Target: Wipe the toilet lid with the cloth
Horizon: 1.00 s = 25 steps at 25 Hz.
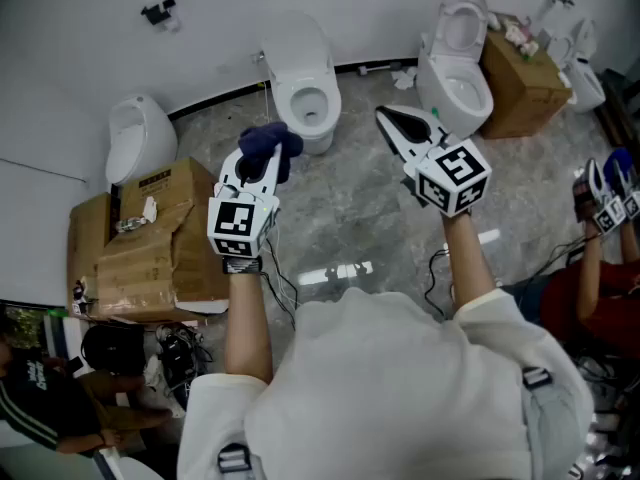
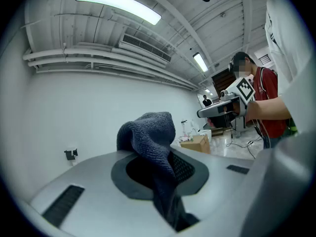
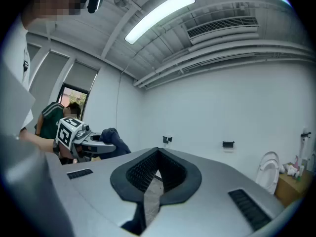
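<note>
A dark blue cloth (image 1: 272, 144) bunches out of my left gripper (image 1: 262, 156), which is shut on it and held level in the air. In the left gripper view the cloth (image 2: 154, 135) hangs between the jaws and hides the fingertips. My right gripper (image 1: 393, 121) is shut with nothing in it; its jaws (image 3: 157, 171) meet with only floor showing behind. A white toilet (image 1: 306, 96) with its lid (image 1: 298, 40) raised stands on the floor just beyond the left gripper. A second white toilet (image 1: 455, 73) stands beyond the right gripper.
A white urinal (image 1: 139, 138) and torn cardboard boxes (image 1: 140, 243) sit at the left. A brown box (image 1: 522, 88) with bottles stands by the right toilet. Another person (image 1: 600, 278) holding grippers sits at the right edge, and someone else crouches at the bottom left (image 1: 45, 388). Cables lie on the floor.
</note>
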Tool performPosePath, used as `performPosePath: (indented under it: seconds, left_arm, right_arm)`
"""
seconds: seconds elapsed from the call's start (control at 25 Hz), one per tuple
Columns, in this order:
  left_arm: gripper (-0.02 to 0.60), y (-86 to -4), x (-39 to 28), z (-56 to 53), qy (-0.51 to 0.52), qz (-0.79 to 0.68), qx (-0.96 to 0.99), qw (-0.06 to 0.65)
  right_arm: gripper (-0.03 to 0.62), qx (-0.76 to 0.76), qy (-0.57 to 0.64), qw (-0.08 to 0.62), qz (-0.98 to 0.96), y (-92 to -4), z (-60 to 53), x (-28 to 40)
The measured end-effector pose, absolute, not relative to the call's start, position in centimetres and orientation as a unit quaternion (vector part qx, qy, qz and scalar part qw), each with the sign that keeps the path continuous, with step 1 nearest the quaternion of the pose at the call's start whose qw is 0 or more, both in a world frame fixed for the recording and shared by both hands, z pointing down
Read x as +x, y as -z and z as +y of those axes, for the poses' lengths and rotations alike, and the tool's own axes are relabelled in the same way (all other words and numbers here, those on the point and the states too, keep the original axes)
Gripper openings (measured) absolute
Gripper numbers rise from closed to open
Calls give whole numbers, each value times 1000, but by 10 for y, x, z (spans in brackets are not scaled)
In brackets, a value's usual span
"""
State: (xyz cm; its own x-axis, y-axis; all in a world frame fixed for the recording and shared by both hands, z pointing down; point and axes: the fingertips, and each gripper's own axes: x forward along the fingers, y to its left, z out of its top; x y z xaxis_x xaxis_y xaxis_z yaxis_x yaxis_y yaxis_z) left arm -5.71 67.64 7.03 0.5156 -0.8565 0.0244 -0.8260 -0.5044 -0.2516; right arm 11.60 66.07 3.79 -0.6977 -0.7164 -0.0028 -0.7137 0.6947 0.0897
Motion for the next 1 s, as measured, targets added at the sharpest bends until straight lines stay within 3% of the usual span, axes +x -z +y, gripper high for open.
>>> performPosePath:
  seconds: [1.0]
  left_arm:
    - [49, -79, -3, 653, 71, 521, -845, 101]
  right_arm:
    - [28, 348, 38, 10, -937, -45, 636, 172]
